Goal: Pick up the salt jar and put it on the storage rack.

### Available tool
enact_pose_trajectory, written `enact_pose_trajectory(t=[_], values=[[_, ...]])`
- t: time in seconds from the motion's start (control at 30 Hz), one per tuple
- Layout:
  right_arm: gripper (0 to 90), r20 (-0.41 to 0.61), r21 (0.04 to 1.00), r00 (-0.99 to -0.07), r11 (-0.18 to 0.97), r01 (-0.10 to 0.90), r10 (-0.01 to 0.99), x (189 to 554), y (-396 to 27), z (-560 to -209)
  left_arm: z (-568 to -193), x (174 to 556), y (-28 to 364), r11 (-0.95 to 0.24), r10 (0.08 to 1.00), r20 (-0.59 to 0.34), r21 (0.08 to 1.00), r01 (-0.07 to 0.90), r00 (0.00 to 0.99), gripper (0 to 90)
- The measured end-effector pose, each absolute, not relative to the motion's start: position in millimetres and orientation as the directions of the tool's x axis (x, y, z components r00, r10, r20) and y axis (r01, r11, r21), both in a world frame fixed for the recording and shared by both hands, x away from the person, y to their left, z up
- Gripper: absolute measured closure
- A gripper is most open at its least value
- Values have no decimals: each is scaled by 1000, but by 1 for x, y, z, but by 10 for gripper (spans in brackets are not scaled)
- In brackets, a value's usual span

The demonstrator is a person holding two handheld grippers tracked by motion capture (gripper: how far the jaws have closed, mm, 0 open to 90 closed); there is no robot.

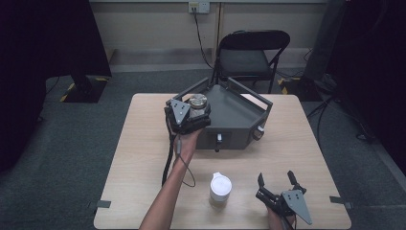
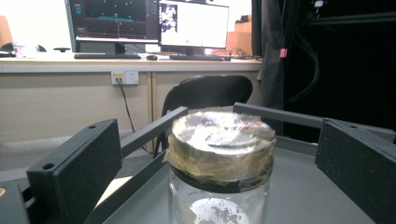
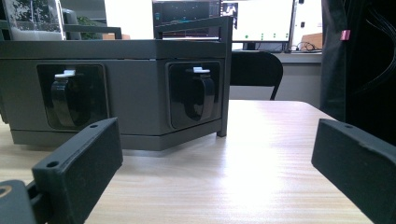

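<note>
On the grey tray [image 1: 239, 112] at the desk's far side, the taped-lid jar [image 2: 220, 154] stood between the left gripper [image 2: 219, 163]'s released jaws, touching neither.

The high view is dim and slightly soft, its corners sinking into near black, while the pale surface [image 1: 143, 158] catches the most light. In the left gripper view the screens [image 2: 194, 25] at the back blow out white, and the jar lid [image 2: 219, 135] glints. In the right gripper view a broad glare lies on the surface [image 3: 252, 154], and the near jaws are blurred.
</note>
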State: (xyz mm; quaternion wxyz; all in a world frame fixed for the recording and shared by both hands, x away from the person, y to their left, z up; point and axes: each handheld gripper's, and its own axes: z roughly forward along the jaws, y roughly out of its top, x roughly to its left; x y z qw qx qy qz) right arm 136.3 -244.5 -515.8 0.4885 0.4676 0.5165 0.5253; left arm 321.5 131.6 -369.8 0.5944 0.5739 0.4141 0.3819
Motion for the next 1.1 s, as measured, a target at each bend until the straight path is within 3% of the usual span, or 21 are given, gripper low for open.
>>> enact_pose_trajectory(t=[0.13,0.6,0.73,1.1], values=[[2,-13,999,-86,11,-30,996,136,-245,-516,-371,308,138,80,926,-75,997,1,370,0],[2,-14,999,-80,11,-30,997,136,-244,-516,-386,253,142,40,933,-4,995,-93,360,0],[2,-13,999,-79,11,-30,997,136,-243,-516,-395,240,148,113,928,-76,990,-81,366,0],[2,-12,1000,-77,10,-30,997,136,-243,-516,-414,205,153,118,932,-80,989,-86,353,1]])
